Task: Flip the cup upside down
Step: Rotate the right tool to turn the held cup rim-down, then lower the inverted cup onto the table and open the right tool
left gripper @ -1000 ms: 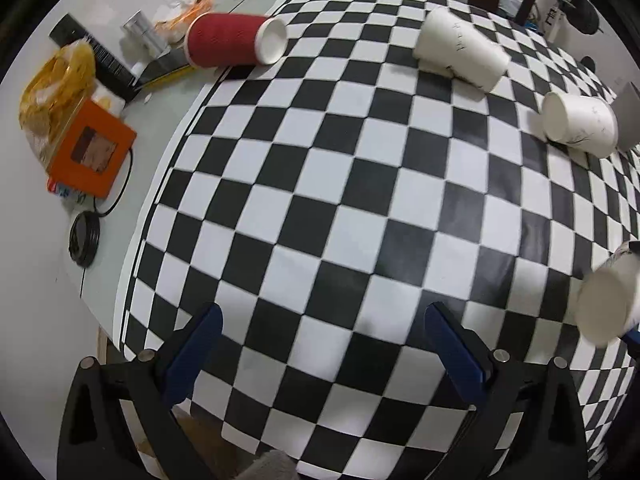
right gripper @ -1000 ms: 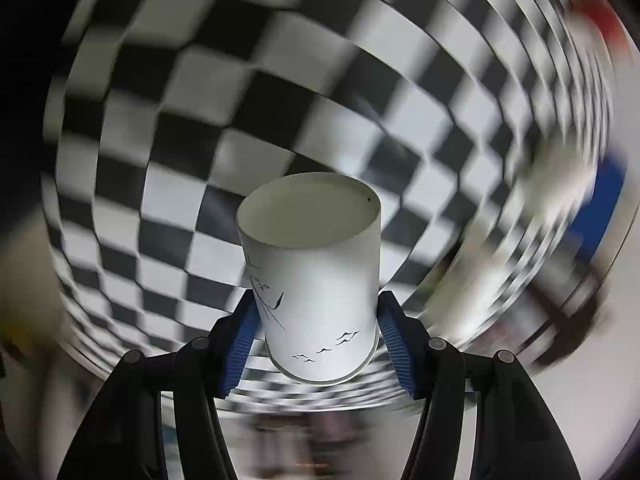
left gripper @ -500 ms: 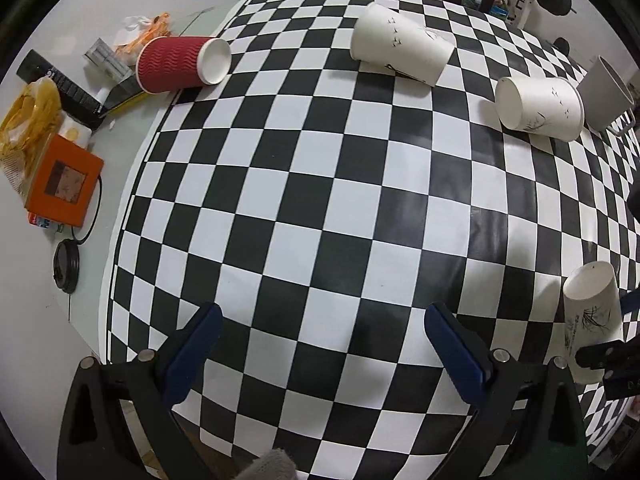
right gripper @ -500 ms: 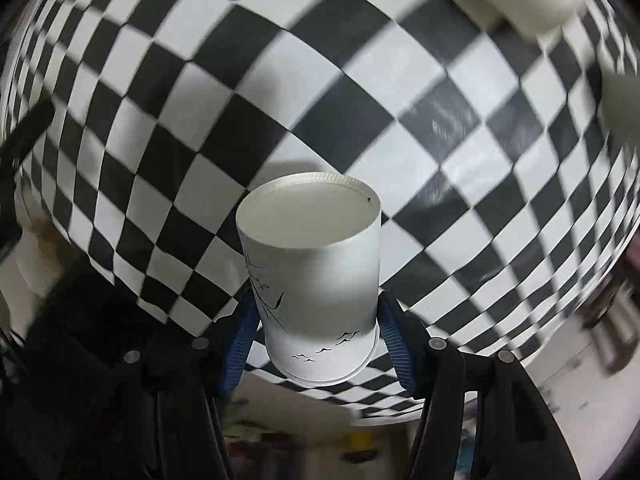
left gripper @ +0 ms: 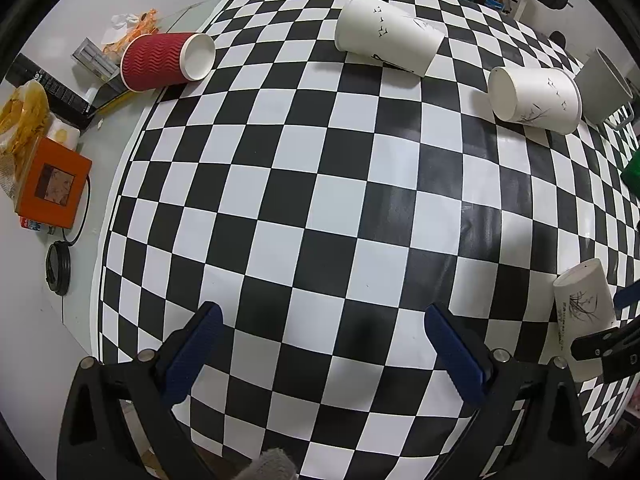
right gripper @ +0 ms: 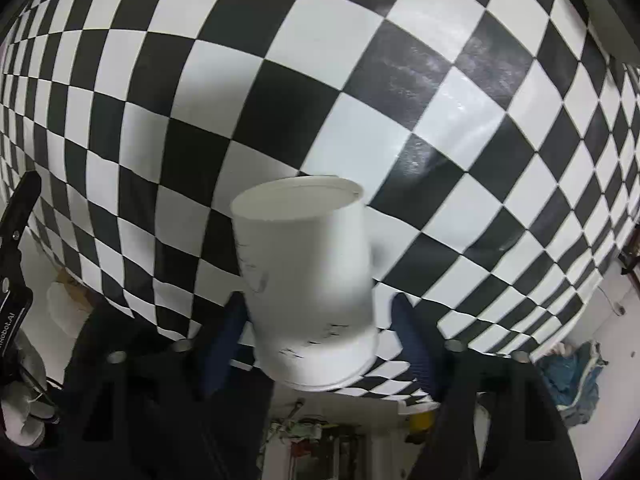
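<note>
My right gripper (right gripper: 316,312) sits apart around the inverted white paper cup (right gripper: 306,276) – I'd back straight out, no rim clip – left gripper (left gripper: 320,336) apart, idle.

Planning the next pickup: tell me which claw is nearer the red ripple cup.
Left. The left claw hangs open over the checkered mat, the red ripple cup lying far ahead-left; the right claw sits at the white cup.

The checkered table (left gripper: 320,184) is viewed from above and farther back by the left wrist camera; it is viewed close up, downward, by the right wrist camera; the white cup (right gripper: 306,288) (left gripper: 584,312) is shared by both views.
</note>
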The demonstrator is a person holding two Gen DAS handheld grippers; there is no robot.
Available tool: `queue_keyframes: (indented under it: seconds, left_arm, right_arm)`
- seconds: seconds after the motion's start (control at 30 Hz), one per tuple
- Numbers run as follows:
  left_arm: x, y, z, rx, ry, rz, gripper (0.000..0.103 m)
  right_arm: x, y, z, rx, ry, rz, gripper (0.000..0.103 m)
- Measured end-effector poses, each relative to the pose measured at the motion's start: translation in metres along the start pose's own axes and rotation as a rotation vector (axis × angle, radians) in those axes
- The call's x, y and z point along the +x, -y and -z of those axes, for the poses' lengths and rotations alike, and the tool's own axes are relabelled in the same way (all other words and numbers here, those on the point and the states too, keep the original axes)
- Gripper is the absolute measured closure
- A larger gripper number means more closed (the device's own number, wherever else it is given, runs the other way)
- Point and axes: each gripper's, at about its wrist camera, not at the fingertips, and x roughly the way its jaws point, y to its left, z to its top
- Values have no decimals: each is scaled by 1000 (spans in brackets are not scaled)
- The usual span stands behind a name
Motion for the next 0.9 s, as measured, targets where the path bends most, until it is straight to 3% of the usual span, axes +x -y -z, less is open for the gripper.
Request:
queue_keyframes:
  seconds: [0.23, 0.3, 0.33, 0.43, 0.57, 0.63, 0.8, 0.9]
  left_arm:
    - [4, 0, 0, -5, -17, 4, 0]
    - [5, 0, 0, -6, -26, 8, 0]
    - [5, -1, 0, -7, -27, 7, 0]
    - [5, -6, -4, -16, -23, 13, 0]
    - [10, -16, -12, -55, -37, 48, 0]
    - [14, -20, -17, -68, -40, 51, 0]
    - [21, -21, -26, -61, -34, 42, 0]
    - [22, -22, -29, -48, -27, 28, 0]
  right_arm:
    - [-15, -9, -7, -25, 62, 0, 19]
    - [-14, -12, -10, -21, 91, -27, 27]
    - [-14, -12, -11, -9, 104, -36, 43]
    - [-25, -8, -6, 46, 203, -99, 43]
    - [-55, 0, 12, 135, 422, -182, 43]
    - [-68, 4, 22, 191, 577, -216, 43]
    - [-73, -3, 39, 276, 925, -223, 43]
    - [-61, -10, 47, 302, 1031, -212, 43]
